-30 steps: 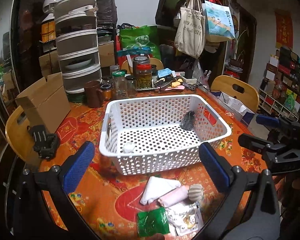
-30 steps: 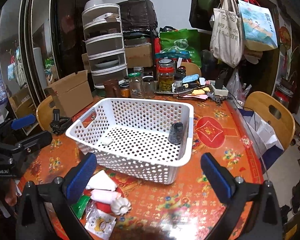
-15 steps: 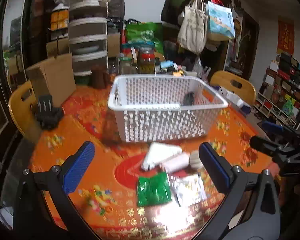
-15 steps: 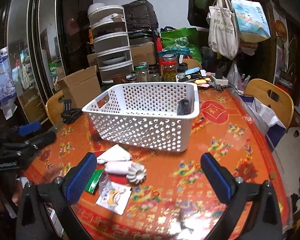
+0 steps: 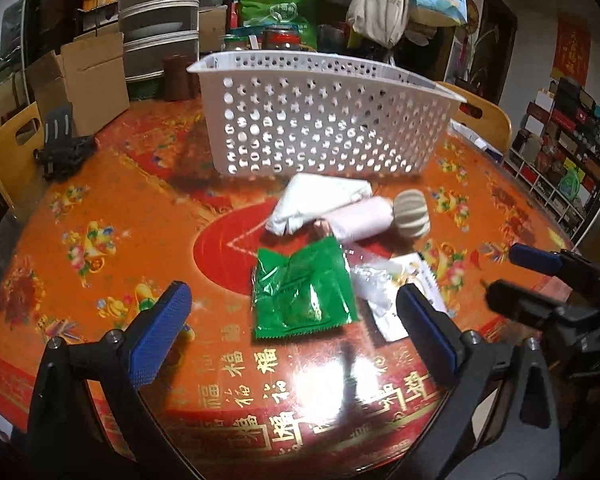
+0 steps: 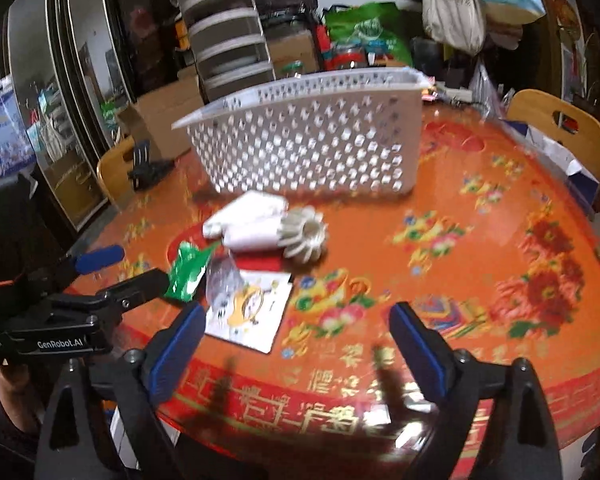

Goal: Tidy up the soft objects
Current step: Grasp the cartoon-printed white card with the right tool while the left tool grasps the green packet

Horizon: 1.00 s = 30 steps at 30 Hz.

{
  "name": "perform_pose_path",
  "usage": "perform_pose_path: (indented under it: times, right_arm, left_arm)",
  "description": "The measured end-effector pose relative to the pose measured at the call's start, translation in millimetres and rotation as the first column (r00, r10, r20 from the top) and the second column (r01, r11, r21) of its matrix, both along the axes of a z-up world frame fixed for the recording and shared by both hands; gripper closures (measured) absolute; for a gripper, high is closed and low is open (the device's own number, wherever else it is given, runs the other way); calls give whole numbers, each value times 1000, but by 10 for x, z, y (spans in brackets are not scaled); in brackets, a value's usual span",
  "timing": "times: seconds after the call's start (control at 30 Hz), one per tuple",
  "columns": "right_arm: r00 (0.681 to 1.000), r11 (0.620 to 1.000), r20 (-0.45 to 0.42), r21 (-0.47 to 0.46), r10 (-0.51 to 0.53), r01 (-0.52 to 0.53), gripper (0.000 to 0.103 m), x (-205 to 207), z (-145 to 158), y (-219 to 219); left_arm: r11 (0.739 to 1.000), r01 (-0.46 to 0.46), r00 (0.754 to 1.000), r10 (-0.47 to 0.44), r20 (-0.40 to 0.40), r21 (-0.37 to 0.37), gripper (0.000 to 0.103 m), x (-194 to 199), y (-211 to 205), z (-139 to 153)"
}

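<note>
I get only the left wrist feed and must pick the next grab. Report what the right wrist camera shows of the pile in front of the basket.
Observer: The ribbed white piece is hollow. Its open centre, ringed by fins, faces the right tool.
Operator: Report what sits between that tool's fingers.
Observer: Only bare tablecloth. The fingers are spread wide, and the white card with a yellow cartoon print lies just off to the side, toward the left tool.
Operator: Read me the left tool's body.
Observer: Its side carries the lettering "GenRobot.AI", and its fingers are apart with nothing between them.
</note>
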State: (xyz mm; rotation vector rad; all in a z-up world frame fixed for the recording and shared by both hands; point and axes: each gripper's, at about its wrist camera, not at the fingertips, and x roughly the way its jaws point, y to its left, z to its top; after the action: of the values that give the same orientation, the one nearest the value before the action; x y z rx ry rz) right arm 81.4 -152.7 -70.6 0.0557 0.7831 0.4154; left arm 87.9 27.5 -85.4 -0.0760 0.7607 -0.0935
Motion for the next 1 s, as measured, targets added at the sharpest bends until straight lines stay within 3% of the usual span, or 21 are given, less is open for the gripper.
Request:
perform_pose_path:
  times: [0.47, 0.53, 0.73, 0.83, 1.0]
  right_arm:
    - [998, 998, -45, -35, 41, -42, 15, 79, -224, 246]
    - [997, 998, -53, -38, 48, -50, 15, 92, -242, 283]
    - [997, 996, -41, -54, 65, -67, 16, 96, -251, 377]
    - [996, 994, -34, -69, 78, -80, 16, 102, -260, 460]
    - [995, 990, -12, -94, 102, -103, 16, 98, -287, 610]
  left_arm:
    - [1000, 18, 997, -18, -71, -4, 37, 261, -47, -274]
    - [1000, 14, 998, -14, -67, 10, 43, 280, -64, -284]
    - [1000, 12, 999, -12, -45, 2, 47, 264, -34, -295]
    - [1000, -8, 1000, 8, -15, 21, 61, 202, 6, -275]
    - [1000, -14, 1000, 14, -7, 16, 62, 171, 77, -275]
